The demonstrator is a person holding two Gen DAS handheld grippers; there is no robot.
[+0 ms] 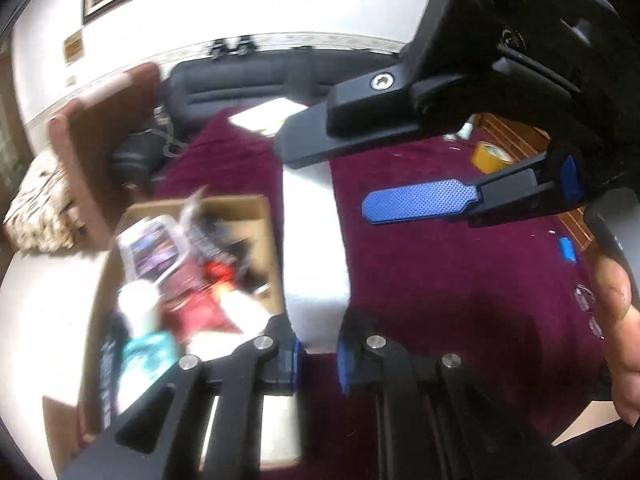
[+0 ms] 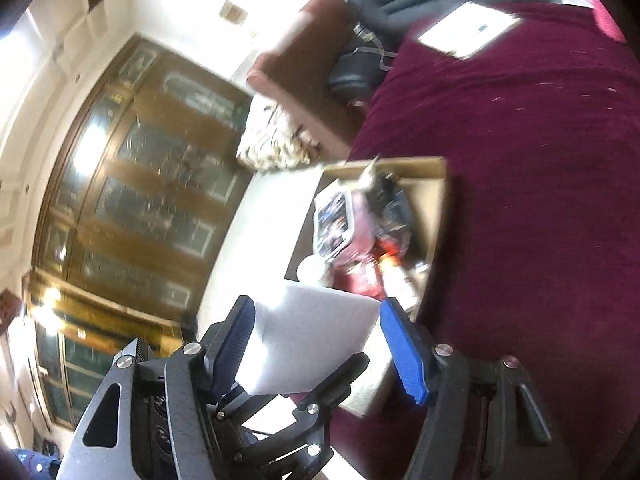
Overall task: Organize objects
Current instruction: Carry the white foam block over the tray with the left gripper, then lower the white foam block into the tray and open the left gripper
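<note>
While carrying: L wrist view – left gripper [image 1: 318, 354] pinching white sheet [image 1: 312, 240] edge, beside cardboard box [image 1: 236, 204]
R wrist view – right gripper [image 2: 316, 344] spread astride sheet [image 2: 308, 340], pads not pressing; judge next: lower sheet into box [image 2: 436, 184]

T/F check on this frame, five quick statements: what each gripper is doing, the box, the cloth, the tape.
1. The left gripper is shut on a white sheet. True.
2. The right gripper is clamped fully shut. False: its jaws stand apart, the white sheet between them.
3. The cardboard box is empty. False: it holds packets and bottles.
4. The table cloth is maroon. True.
5. A tape roll lies inside the box. False: it sits on the cloth, far from it.
</note>
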